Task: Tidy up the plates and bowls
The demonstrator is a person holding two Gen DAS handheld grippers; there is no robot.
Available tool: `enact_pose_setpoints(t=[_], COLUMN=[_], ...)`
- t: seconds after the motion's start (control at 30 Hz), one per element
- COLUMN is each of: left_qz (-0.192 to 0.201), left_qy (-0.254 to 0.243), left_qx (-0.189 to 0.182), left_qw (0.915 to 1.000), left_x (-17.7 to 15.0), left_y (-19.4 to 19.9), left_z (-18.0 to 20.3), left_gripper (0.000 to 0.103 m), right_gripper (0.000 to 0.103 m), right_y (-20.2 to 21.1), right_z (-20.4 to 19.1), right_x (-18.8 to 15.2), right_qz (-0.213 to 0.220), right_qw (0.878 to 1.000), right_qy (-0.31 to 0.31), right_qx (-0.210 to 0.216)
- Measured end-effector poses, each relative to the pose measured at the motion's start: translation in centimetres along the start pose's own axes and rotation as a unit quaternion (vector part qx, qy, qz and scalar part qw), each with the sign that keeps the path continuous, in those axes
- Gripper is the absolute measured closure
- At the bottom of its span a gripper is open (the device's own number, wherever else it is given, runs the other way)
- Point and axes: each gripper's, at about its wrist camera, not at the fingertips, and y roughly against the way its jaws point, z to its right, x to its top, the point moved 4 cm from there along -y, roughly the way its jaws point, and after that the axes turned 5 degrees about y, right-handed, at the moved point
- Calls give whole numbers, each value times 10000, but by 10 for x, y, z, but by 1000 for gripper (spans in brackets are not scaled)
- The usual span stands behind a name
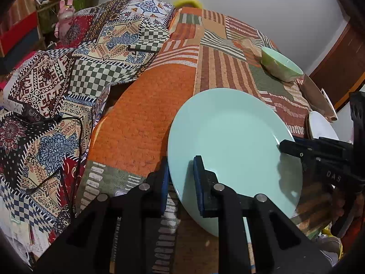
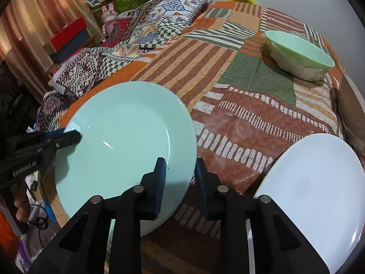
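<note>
A pale mint plate point(image 1: 230, 141) lies on the patterned tablecloth; it also shows in the right wrist view point(image 2: 123, 141). My left gripper point(image 1: 181, 173) has its jaws astride the plate's left rim with a gap, not closed on it. My right gripper point(image 2: 179, 171) straddles the plate's right rim the same way, open; it shows from the side in the left wrist view point(image 1: 287, 147). A green bowl point(image 2: 298, 53) stands at the far right of the table point(image 1: 281, 64). A white plate point(image 2: 319, 182) lies at the right, near the table edge.
The table carries an orange, brown and green patchwork cloth point(image 2: 239, 96). A bed with a patterned quilt point(image 1: 68, 86) lies to the left. Boxes and a pink toy point(image 2: 107, 18) stand at the back left. A black cable point(image 1: 75, 150) lies on the quilt.
</note>
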Motion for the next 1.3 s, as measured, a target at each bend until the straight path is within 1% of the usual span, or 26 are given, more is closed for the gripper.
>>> enact_pose_setpoints(t=[0.17, 0.23, 0.43, 0.6, 0.77, 0.93, 1.1, 1.3], left_qz=[-3, 78, 309, 500, 673, 801, 786, 679], left_qy=[39, 52, 89, 0, -188, -502, -756, -1037], left_qx=[85, 159, 175, 85, -7, -112, -270, -392], left_qw=[10000, 9998, 9993, 9987, 9976, 9955, 9937, 9915], left_x=[0, 1, 10, 16, 19, 22, 21, 16], left_y=[3, 8, 30, 50, 64, 72, 70, 61], left_z=[0, -1, 2, 17, 44, 80, 121, 167], left_gripper=[83, 83, 83, 83, 83, 83, 83, 83], right_gripper=[87, 88, 89, 89, 89, 89, 89, 89], right_y=[6, 9, 31, 57, 82, 106, 128, 147], right_z=[1, 0, -8, -4, 10, 32, 59, 90], right_x=[-1, -1, 3, 6, 2, -11, -28, -51], right_qz=[58, 108, 392, 726, 996, 1207, 1387, 1534], right_qw=[9997, 9994, 9987, 9965, 9940, 9910, 9871, 9818], right_qy=[-185, -255, -146, -210, -329, -547, -798, -1113], right_qx=[130, 227, 286, 347, 294, 186, 28, -136])
